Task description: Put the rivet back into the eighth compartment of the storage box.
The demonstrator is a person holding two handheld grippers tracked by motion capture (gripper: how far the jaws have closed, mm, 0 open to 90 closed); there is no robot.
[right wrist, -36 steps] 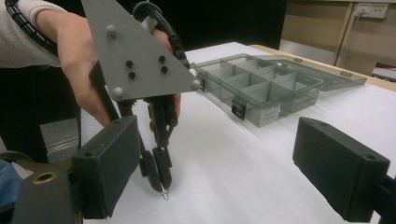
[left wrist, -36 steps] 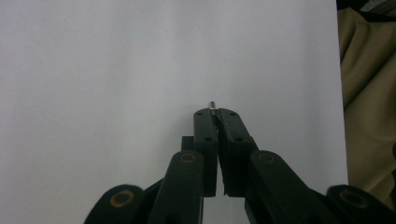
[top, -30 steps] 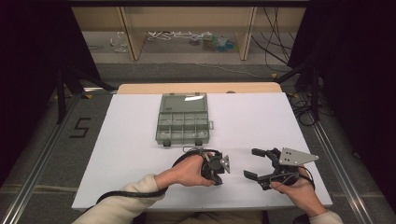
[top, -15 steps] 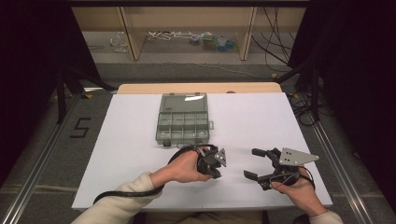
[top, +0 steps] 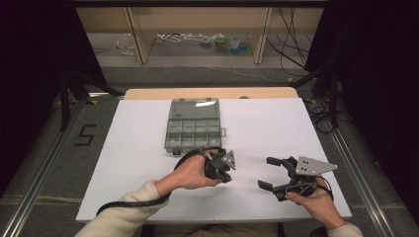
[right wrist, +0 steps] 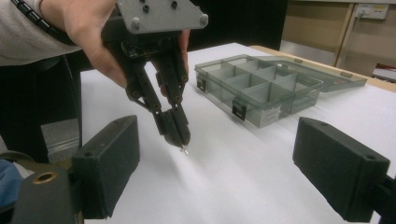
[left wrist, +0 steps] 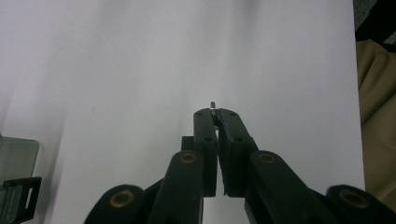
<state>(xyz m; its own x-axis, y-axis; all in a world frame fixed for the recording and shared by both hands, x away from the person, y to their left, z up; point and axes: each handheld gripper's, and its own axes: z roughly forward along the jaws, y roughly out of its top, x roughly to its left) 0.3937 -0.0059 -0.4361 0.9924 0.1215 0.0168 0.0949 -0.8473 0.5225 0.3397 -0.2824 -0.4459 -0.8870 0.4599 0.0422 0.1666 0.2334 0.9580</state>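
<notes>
We see a white table [top: 138, 148] with a grey compartment box [top: 193, 126] lying open near its middle, the lid folded back toward the far edge and the divided tray facing the person; in the right gripper view the box [right wrist: 261, 88] sits just beyond the left gripper, its compartments looking bare as far as we can tell. The left gripper [top: 225, 170] is held in the person's left hand [top: 190, 173] a little in front of the box and apart from it, pointing steeply down at the table. Its jaws are pressed together on a small metal screw [left wrist: 213, 105], whose tip pokes out past the fingertips; from the right gripper view we find the same screw [right wrist: 185, 150] pinched at the very end, hanging just above the white surface. The right gripper [top: 269, 173] rests low near the table's front right, well apart from the left one, with its jaws spread wide and nothing between them
</notes>
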